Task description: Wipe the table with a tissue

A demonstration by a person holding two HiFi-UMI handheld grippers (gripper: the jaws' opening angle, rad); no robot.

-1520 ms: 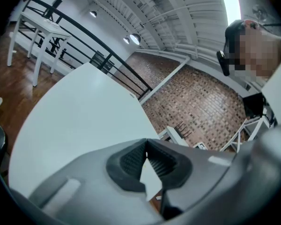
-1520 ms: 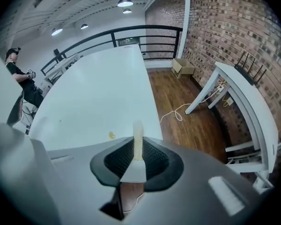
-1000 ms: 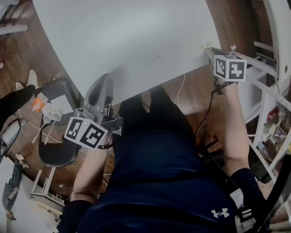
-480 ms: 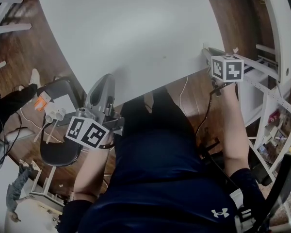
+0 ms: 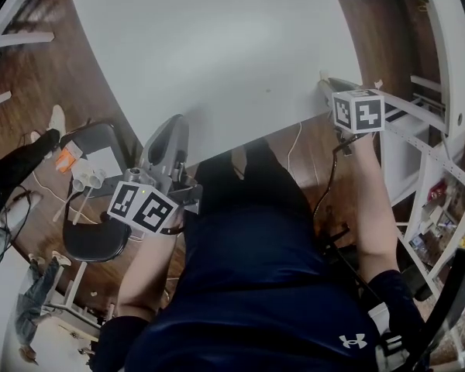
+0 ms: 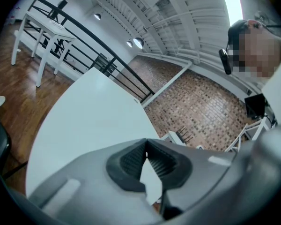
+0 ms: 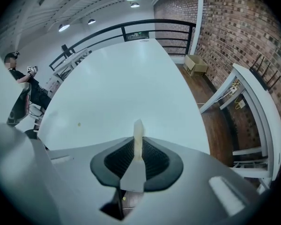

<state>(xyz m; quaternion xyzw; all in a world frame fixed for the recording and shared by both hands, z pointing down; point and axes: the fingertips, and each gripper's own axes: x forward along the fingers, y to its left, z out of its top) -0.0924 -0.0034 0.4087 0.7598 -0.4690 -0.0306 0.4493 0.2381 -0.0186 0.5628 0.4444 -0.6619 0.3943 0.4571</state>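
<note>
Our right grey gripper [image 7: 138, 159] pinches a thin white tissue strip [image 7: 138, 134] beside the big white round table [image 5: 217, 53], at the head view's right. Our left grey gripper [image 6: 146, 146] is closed on nothing. So little tissue sticks out that it may slip or rip when we rub.

Between the right gripper's [image 7: 138, 150] closed jaws only a thin edge of the tissue [image 7: 138, 134] shows; the rest is hidden behind the gripper's body. Ahead and to its left, a speck [image 7: 78, 123] on the table [image 7: 131, 78] is too small to identify. In the head view, the picture's top edge cuts off the table's far side.
</note>
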